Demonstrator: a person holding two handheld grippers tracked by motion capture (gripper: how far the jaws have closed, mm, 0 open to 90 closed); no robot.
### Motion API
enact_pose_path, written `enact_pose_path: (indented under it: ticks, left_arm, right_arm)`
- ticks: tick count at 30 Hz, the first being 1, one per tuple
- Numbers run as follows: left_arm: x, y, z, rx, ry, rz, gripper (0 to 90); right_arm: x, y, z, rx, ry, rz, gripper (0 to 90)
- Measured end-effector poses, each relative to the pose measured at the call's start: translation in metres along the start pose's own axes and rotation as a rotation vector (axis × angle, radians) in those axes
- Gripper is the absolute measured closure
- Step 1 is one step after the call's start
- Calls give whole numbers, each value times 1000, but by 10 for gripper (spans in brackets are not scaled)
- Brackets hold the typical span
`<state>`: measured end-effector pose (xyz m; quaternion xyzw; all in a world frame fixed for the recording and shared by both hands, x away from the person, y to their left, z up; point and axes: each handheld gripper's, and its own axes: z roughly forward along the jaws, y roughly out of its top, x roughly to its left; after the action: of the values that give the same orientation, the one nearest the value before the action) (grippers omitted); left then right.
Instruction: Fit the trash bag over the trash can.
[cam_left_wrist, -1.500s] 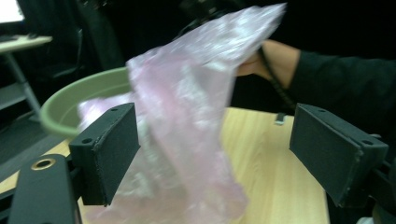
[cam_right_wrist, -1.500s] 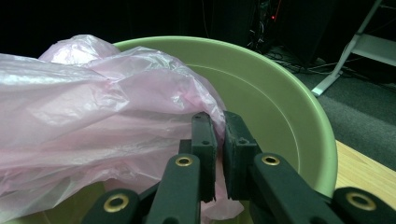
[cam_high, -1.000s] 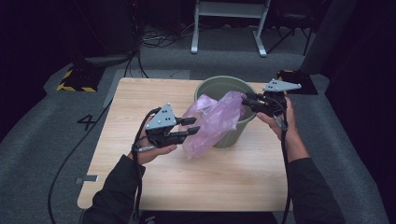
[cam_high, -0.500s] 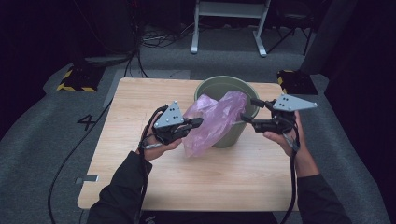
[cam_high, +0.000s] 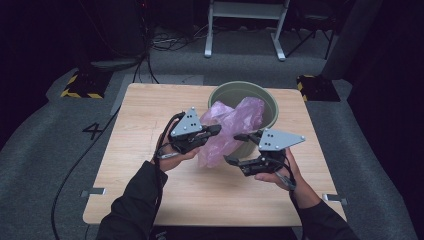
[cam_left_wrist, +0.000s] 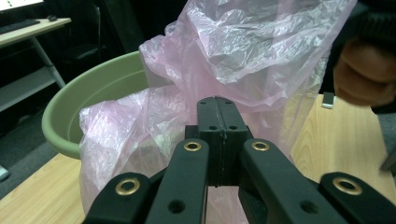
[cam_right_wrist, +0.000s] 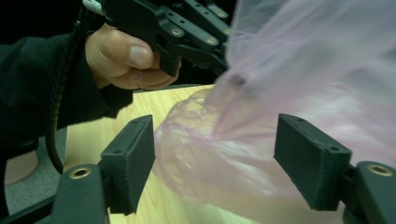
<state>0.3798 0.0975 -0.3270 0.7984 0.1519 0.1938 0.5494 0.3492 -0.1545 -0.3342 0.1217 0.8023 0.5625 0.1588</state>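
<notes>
Two grippers work one pink bag (cam_high: 231, 127) draped over the near rim of the green bin (cam_high: 270, 102), which stands by the table's (cam_high: 150, 100) far edge, right of middle. Left gripper (cam_high: 214, 131): jaws clamped on the film, likely anchoring that side. Right gripper (cam_high: 239, 148): jaws have just been opening and stand wide around the bag's lower bulge, pads not pressing, probably set for a second grip to spread the bag.

One pink plastic bag (cam_high: 231, 129) and one green bucket (cam_high: 265, 100) sit on one wooden worktop (cam_high: 150, 110). Two hand-held grippers are there: the left hand-held gripper (cam_high: 214, 130) and the right hand-held gripper (cam_high: 236, 148).
</notes>
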Motion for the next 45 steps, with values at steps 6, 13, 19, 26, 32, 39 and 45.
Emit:
enact_pose_path:
  ticks: [6,13,19,26,32,39,45]
  left_arm:
    - [-2,0,2,-4,-4,3,899]
    - [0,-2,2,-10,-13,-12,898]
    - [0,-4,3,-13,-18,-19,898]
    - [-2,-5,6,-11,-27,-13,899]
    - [-3,-6,7,-4,-25,-4,898]
    - [1,-6,3,-15,-1,-9,899]
    - [10,-4,1,-14,37,-18,899]
  right_arm:
    - [3,-3,18,0,-98,11,591]
    - [-2,-7,13,-17,-159,5,881]
    - [-6,-8,7,-28,-114,17,718]
    - [-1,-3,12,-50,-88,50,294]
    - [-2,-1,16,-42,-130,50,552]
    - [-6,-2,11,-42,-154,43,894]
    - [-12,-4,-5,-21,-191,48,894]
